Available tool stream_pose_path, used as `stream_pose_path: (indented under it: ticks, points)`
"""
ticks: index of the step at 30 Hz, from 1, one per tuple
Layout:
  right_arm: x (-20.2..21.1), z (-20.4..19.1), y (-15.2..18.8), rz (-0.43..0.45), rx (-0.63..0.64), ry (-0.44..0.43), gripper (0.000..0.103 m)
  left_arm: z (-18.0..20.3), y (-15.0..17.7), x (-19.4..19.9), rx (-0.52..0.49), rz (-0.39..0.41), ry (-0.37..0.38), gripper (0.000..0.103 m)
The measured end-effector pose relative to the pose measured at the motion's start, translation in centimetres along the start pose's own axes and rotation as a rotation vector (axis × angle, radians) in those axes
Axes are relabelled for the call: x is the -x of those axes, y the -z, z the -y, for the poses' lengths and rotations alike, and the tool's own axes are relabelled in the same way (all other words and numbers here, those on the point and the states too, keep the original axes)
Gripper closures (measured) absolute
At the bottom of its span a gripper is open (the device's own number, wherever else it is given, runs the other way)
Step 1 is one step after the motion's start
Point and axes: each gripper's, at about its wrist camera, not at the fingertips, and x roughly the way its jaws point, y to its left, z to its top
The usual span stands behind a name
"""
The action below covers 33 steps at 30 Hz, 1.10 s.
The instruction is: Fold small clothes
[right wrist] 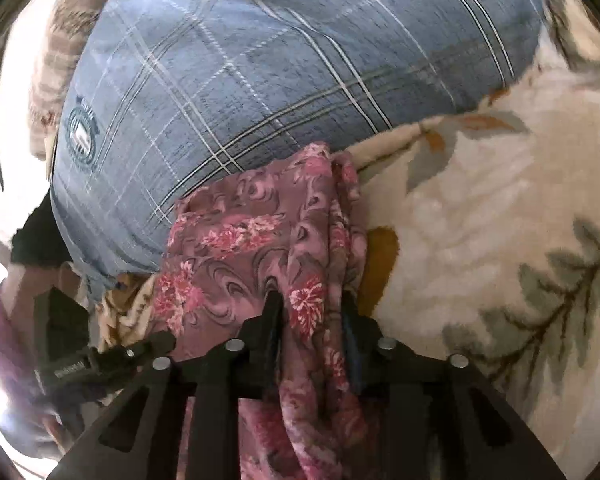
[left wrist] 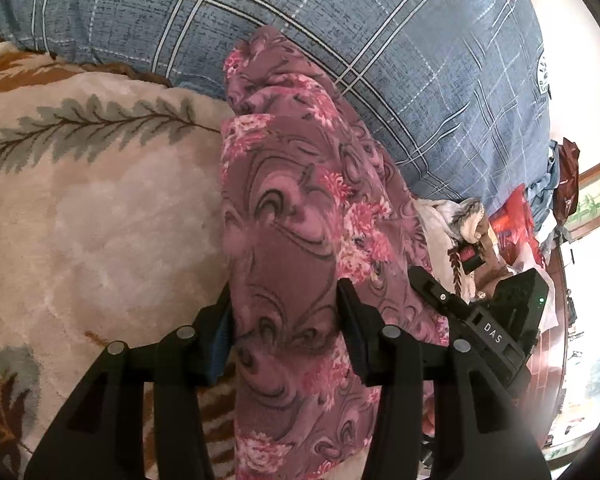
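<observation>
A mauve garment with pink flowers and dark swirls [left wrist: 296, 208] lies bunched on a cream fleece blanket, its far end against a blue plaid pillow. My left gripper [left wrist: 286, 300] has its jaws on either side of a thick fold of the garment and grips it. In the right wrist view the same garment [right wrist: 260, 240] runs between the jaws of my right gripper [right wrist: 312, 312], which is shut on a narrower bunch of it. The right gripper's body also shows in the left wrist view [left wrist: 480, 320], close to the right of the left gripper.
The cream blanket with a leaf pattern [left wrist: 100, 220] covers the bed. The blue plaid pillow [left wrist: 340, 20] lies behind the garment. A heap of other clothes and a red bag [left wrist: 512, 224] sits at the right edge of the bed.
</observation>
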Motion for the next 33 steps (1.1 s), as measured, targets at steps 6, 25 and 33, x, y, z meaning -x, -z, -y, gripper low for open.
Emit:
stream_pose_path:
  ticks: [6, 25, 33]
  points:
    - [0.6, -0.1, 0.0, 0.014, -0.004, 0.026, 0.064, 0.0, 0.1, 0.5, -0.010, -0.006, 0.001, 0.057]
    - [-4.4, -1.9, -5.9, 0.032, -0.020, 0.177, 0.099, -1.1, 0.9, 2.1, -0.115, -0.059, 0.026, 0.055]
    - [-1.9, -1.6, -6.4, 0.091, -0.032, 0.083, 0.087, 1.8, -5.4, 4.2, -0.180, 0.075, 0.018, 0.056]
